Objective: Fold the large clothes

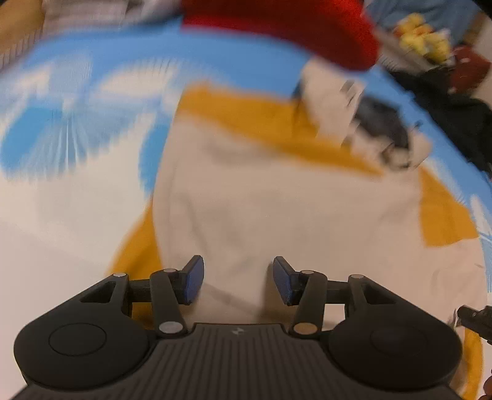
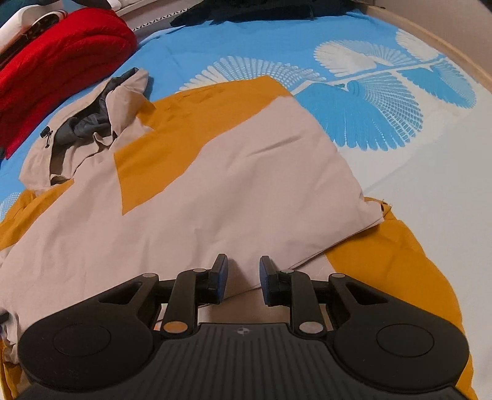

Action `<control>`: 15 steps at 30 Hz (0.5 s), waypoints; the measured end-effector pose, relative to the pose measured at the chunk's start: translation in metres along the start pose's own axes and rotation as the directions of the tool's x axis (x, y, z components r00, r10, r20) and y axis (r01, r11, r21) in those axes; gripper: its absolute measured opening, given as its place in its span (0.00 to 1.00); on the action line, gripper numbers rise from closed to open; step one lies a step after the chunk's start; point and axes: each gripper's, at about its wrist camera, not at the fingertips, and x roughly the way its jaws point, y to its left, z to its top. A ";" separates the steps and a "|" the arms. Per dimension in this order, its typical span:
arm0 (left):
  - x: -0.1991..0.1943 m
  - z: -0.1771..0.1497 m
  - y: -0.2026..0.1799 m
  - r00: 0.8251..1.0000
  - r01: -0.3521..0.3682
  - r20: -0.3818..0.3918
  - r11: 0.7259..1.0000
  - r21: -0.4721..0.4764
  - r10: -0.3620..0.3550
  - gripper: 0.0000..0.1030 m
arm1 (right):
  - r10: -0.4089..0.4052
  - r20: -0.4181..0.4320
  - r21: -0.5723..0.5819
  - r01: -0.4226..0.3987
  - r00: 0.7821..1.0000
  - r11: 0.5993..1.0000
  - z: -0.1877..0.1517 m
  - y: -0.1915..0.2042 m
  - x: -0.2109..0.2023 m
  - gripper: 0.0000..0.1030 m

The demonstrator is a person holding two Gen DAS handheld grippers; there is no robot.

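Beige-and-mustard jacket (image 2: 190, 190) lies spread on the bed (image 2: 246, 43), hood twd the red bundle (image 2: 58, 61); left gripper (image 1: 237, 280) and right gripper (image 2: 243, 280) hover over it, both spread, empty. Fabric looks light, soft, prob. slippery; best pinched at hem edge.

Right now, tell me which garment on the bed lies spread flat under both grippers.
The beige and mustard jacket, its hood lying toward the red garment. That red one is bundled at the bed's edge, and the dark clothes are heaped farther off.
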 end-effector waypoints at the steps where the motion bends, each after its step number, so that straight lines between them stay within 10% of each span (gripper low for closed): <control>1: 0.002 -0.001 0.003 1.000 -0.009 -0.010 1.000 -0.025 0.009 0.53 | 0.002 0.001 0.003 -0.002 1.000 1.000 0.000 -0.002 -0.002 0.23; 15: -0.066 0.004 -0.043 0.956 0.015 0.290 0.992 0.128 -0.052 0.52 | -0.013 0.051 -0.034 0.015 0.999 0.999 0.007 -0.016 -0.028 0.23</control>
